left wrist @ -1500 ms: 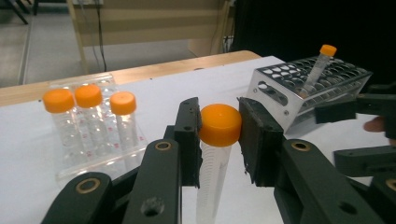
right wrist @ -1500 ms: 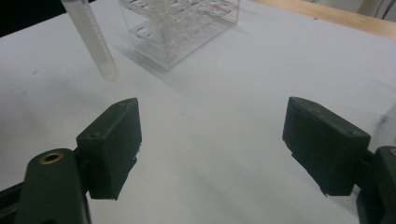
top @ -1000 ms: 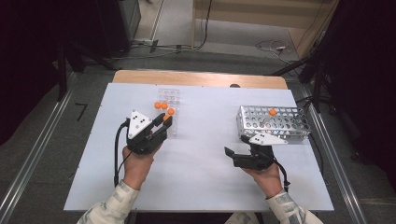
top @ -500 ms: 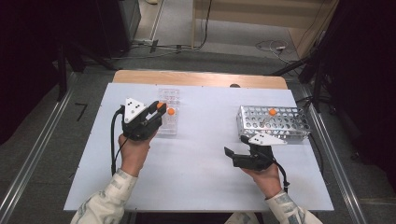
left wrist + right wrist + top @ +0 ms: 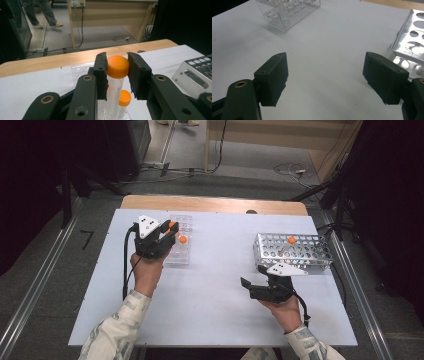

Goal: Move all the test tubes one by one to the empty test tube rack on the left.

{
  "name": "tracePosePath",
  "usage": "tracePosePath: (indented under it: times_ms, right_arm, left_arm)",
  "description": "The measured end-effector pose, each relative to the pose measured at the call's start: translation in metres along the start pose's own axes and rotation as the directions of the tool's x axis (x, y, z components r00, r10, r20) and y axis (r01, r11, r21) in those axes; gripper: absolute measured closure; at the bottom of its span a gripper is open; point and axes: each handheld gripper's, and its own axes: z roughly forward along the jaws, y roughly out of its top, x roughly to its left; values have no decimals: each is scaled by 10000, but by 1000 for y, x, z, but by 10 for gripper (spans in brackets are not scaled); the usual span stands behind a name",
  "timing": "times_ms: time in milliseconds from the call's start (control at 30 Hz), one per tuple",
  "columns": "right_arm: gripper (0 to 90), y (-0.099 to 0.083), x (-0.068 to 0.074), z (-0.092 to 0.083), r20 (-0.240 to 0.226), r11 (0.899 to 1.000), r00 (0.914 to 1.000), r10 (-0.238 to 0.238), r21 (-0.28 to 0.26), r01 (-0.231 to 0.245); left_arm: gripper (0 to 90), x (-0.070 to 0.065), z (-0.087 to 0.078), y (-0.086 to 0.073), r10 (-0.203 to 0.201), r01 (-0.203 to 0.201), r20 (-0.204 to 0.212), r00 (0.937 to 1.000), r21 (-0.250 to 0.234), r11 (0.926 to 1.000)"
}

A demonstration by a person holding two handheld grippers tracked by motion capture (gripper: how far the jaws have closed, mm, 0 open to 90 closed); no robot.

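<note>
Three orange-capped tubes show: one clamped by its cap point(image 5: 117, 66) between the left gripper point(image 5: 117, 72) jaws above the clear rack point(image 5: 179, 242), a second tube point(image 5: 123, 100) standing in that rack just beside it, and a third tube point(image 5: 291, 240) in the metal rack point(image 5: 295, 251). Right gripper point(image 5: 325, 75) rests on the table point(image 5: 220, 285), jaws spread wide, holding nothing.
</note>
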Motion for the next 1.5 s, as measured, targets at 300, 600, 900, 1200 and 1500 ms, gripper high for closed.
tracePosePath:
  times_ms: [300,600,900,1200,1500]
  right_arm:
    - [196,0,0,0,12,10000,10000,-4,-16,4]
    - [199,-1,1,1,13,10000,10000,30,8,-30]
    - [200,-1,1,1,5,10000,10000,-5,48,5]
    - [201,-1,2,1,3,10000,10000,-19,51,19]
    - [201,-1,2,2,16,10000,10000,5,57,-5]
  left_arm:
    - [701,4,7,-7,-80,80,-135,9999,0,10000]
    - [700,3,12,-19,23,-21,-112,9999,171,9999]
    - [699,2,17,-32,-26,31,-140,9999,336,9994]
    - [672,1,16,-32,-108,110,-69,9999,241,9996]
    - [629,1,8,-29,-254,253,99,9996,100,9996]
